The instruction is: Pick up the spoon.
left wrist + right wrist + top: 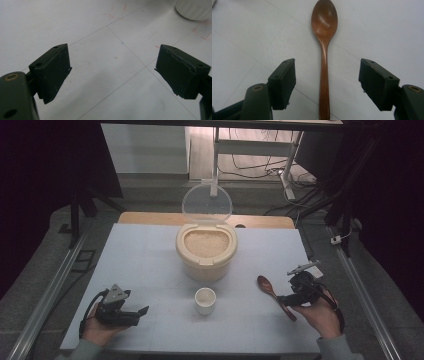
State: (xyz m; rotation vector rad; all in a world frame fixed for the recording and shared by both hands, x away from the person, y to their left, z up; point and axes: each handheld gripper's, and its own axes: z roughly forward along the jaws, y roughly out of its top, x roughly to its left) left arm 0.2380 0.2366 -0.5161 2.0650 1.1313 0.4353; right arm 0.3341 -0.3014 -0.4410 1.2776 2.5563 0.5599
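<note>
1. Spoon (272, 295) lies flat on the table (150, 265) at lower right of the high view, bowl pointing toward the upper left and handle running down toward the right hand. In the right gripper view the spoon (324, 60) sits dead centre, bowl at the top of the frame, handle running down between the jaws.
2. Right gripper (286, 298) is lined up over that handle, jaws wide on either side with clear gaps (no pad touches the wood), so nothing is held yet.
3. Left gripper (142, 312) rests at lower left of the high view, jaws spread wide over bare table, holding nothing.
4. Step in hand, as I read it: the pick-up of the spoon, likely for scooping from the rice bin (206, 251), which stands open at centre with its clear lid (206, 204) tipped up behind.
5. Next move calls for squeezing squarely on the thin handle; a skewed pinch could let it roll or pivot.
6. A small white cup (205, 300) stands just below the bin, between the two hands.
7. Surface: a pale sheet with faint ruled lines and small red marks. Beyond the far edge are a grey floor, loose cables and metal frame legs; the sides fall into dark.
</note>
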